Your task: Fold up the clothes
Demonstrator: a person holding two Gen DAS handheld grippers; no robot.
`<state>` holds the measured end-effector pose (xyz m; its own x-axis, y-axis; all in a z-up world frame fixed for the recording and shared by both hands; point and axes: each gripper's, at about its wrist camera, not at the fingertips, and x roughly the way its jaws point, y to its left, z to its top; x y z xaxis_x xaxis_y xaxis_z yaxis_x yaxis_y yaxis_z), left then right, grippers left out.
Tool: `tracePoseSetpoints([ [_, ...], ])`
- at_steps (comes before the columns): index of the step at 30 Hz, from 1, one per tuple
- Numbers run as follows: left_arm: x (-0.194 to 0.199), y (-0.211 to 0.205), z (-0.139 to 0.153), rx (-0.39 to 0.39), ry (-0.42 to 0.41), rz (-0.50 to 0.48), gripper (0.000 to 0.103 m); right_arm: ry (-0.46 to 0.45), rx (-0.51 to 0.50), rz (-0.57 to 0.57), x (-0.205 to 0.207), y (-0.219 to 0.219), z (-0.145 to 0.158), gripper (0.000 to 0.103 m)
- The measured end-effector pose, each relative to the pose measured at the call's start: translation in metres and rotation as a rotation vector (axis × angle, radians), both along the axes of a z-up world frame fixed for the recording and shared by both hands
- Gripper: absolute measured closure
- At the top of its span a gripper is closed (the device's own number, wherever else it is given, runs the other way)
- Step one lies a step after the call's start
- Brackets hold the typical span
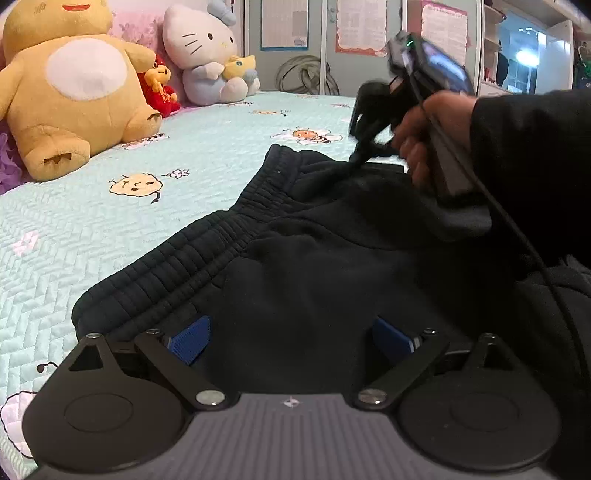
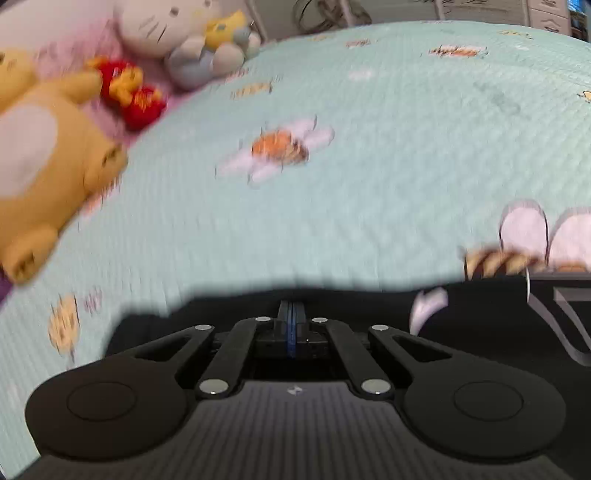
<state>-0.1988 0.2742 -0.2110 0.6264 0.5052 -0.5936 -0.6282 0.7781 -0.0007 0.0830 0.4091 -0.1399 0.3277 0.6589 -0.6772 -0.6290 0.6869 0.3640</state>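
Observation:
Dark navy trousers point(image 1: 314, 266) lie on the pale green quilt point(image 1: 110, 229), with the ribbed elastic waistband point(image 1: 192, 254) running along their left side. My left gripper point(image 1: 291, 341) hovers low over the near part of the trousers. It is open, its blue pads point(image 1: 190, 343) wide apart with only flat cloth below. A hand holds my right gripper point(image 1: 354, 158) at the far edge of the trousers, where the cloth rises to its tips. In the right wrist view, blurred, my right gripper point(image 2: 291, 314) is shut, pads together at the edge of the dark cloth point(image 2: 480, 314).
Plush toys line the head of the bed: a big yellow bear point(image 1: 70, 92), a small red one point(image 1: 160, 88) and a white cat point(image 1: 207, 48). A person's dark sleeve point(image 1: 535, 166) fills the right side. Grey doors with posters point(image 1: 362, 26) stand behind the bed.

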Motion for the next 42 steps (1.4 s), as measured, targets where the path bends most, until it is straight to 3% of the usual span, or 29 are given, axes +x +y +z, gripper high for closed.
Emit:
tracePoseSetpoints([
  [3, -0.002, 0.002, 0.002, -0.021, -0.022, 0.002, 0.004, -0.034, 0.051, 0.009, -0.011, -0.020, 0.018, 0.095],
  [5, -0.008, 0.003, 0.008, -0.039, -0.045, 0.013, 0.005, -0.074, 0.037, 0.049, -0.029, -0.036, 0.023, 0.068],
  [6, -0.012, 0.004, 0.011, -0.050, -0.057, 0.021, 0.006, -0.080, -0.030, 0.066, -0.034, -0.039, 0.017, 0.065],
  [8, -0.020, 0.004, 0.017, -0.070, -0.081, 0.037, 0.011, -0.058, -0.143, 0.048, -0.037, -0.050, 0.003, 0.078],
  [10, -0.027, 0.004, 0.023, -0.086, -0.099, 0.053, 0.010, -0.053, -0.079, 0.012, -0.048, -0.072, 0.013, 0.078],
  [12, -0.032, 0.000, 0.024, -0.077, -0.082, 0.069, 0.010, -0.087, 0.004, 0.079, -0.072, -0.080, 0.032, 0.077],
  [16, -0.037, -0.001, 0.025, -0.100, -0.046, 0.093, 0.010, -0.056, 0.034, 0.257, -0.113, -0.044, 0.045, 0.074],
  [17, -0.040, 0.002, 0.026, -0.123, -0.045, 0.098, 0.010, -0.043, 0.032, 0.293, -0.119, -0.031, 0.040, 0.069],
  [19, -0.051, 0.006, 0.029, -0.161, -0.057, 0.107, 0.010, -0.034, -0.035, 0.319, -0.120, -0.008, 0.023, 0.059],
  [21, -0.067, 0.013, 0.033, -0.204, -0.076, 0.103, 0.011, -0.038, -0.166, 0.271, -0.115, 0.003, 0.001, 0.061],
  [22, -0.074, 0.017, 0.034, -0.226, -0.086, 0.105, 0.010, -0.028, -0.160, 0.235, -0.114, -0.007, -0.001, 0.061],
  [26, -0.104, 0.034, 0.035, -0.296, -0.108, 0.185, 0.010, 0.043, 0.056, 0.201, -0.125, -0.095, 0.024, 0.057],
  [30, -0.125, 0.048, 0.032, -0.404, -0.160, 0.230, 0.010, 0.020, 0.137, 0.098, -0.146, -0.213, 0.041, 0.053],
  [36, -0.128, 0.039, 0.042, -0.517, -0.216, 0.240, 0.010, 0.075, 0.235, -0.220, -0.178, -0.393, 0.037, 0.047],
  [42, -0.125, 0.018, 0.056, -0.593, -0.221, 0.216, 0.010, 0.060, 0.326, -0.512, -0.203, -0.515, 0.032, 0.047],
])
